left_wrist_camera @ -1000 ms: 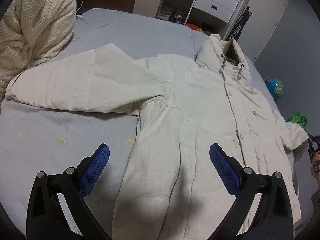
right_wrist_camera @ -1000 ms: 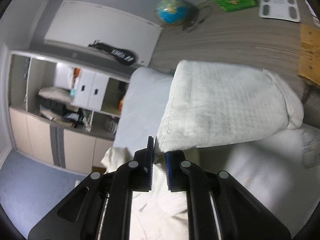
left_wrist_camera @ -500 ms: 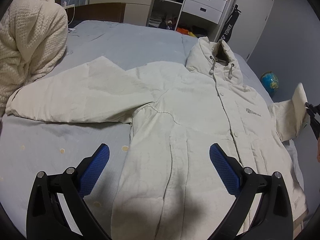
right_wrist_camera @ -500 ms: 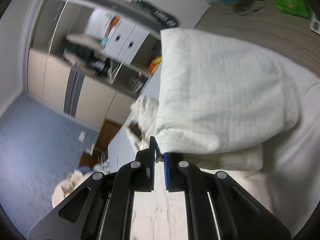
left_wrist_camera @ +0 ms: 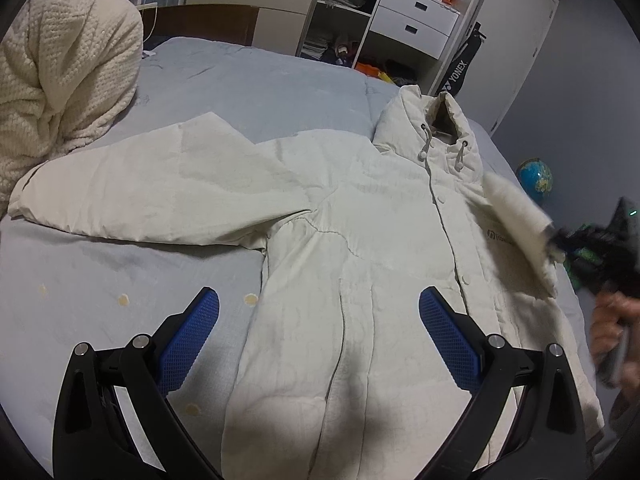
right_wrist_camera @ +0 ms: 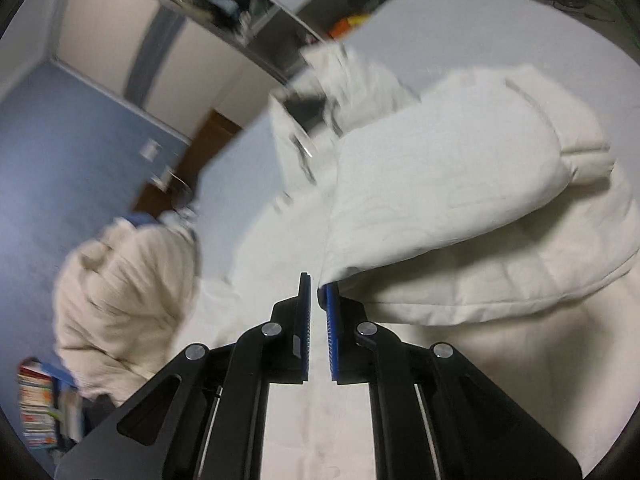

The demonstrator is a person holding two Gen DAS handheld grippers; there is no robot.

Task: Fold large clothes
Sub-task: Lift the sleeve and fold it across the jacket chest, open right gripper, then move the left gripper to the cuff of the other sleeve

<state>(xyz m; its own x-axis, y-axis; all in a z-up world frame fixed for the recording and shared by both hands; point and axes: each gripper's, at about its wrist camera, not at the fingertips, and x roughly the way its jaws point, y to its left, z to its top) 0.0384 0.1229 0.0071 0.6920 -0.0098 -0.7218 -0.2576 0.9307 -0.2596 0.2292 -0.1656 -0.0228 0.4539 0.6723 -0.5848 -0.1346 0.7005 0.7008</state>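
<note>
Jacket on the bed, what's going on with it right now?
A person is folding the cream jacket, laid front-up on the bed. The right gripper is shut on the cuff of one sleeve, which is lifted and doubled over the jacket's chest. The left gripper hangs open above the lower hem, holding nothing. The other sleeve lies spread out flat.

I see a bed (left_wrist_camera: pixel 260 76) covered in a pale blue sheet with small yellow spots. A cream hooded jacket (left_wrist_camera: pixel 360 264) lies flat on it, front up, one sleeve stretched toward a bunched cream knitted blanket (left_wrist_camera: pixel 60 80) resting at the bed's left side.
</note>
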